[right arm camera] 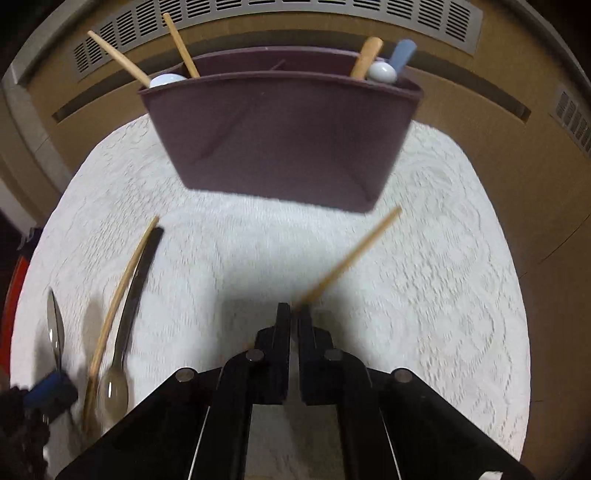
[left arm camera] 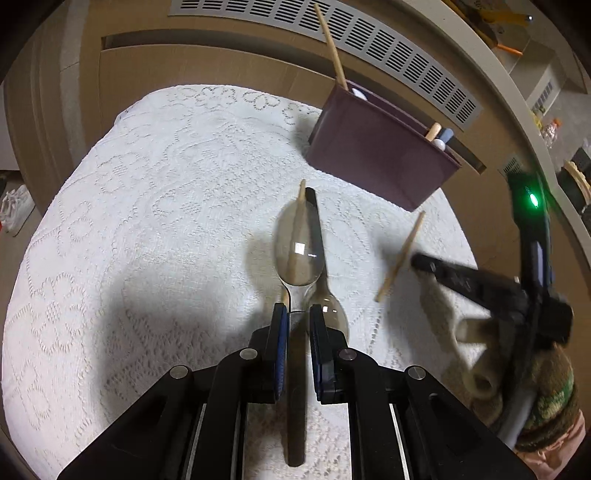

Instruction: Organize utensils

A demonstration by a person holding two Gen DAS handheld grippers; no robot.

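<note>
My left gripper (left arm camera: 295, 314) is shut on a metal spoon (left arm camera: 297, 254), held above the white lace tablecloth (left arm camera: 147, 229). Below it lie a second spoon (left arm camera: 327, 310) with a dark handle and a wooden chopstick (left arm camera: 297, 236). My right gripper (right arm camera: 294, 314) is shut on a wooden chopstick (right arm camera: 347, 262), which also shows in the left wrist view (left arm camera: 400, 256). The maroon utensil holder (right arm camera: 280, 136) stands ahead of the right gripper and holds chopsticks (right arm camera: 181, 50) and spoons (right arm camera: 382, 72). It also shows in the left wrist view (left arm camera: 380, 155).
A wooden cabinet with a vent grille (right arm camera: 280, 11) stands behind the table. In the right wrist view, the lying chopstick (right arm camera: 118, 299), the dark-handled spoon (right arm camera: 125, 332) and the held spoon (right arm camera: 55, 332) show at the left.
</note>
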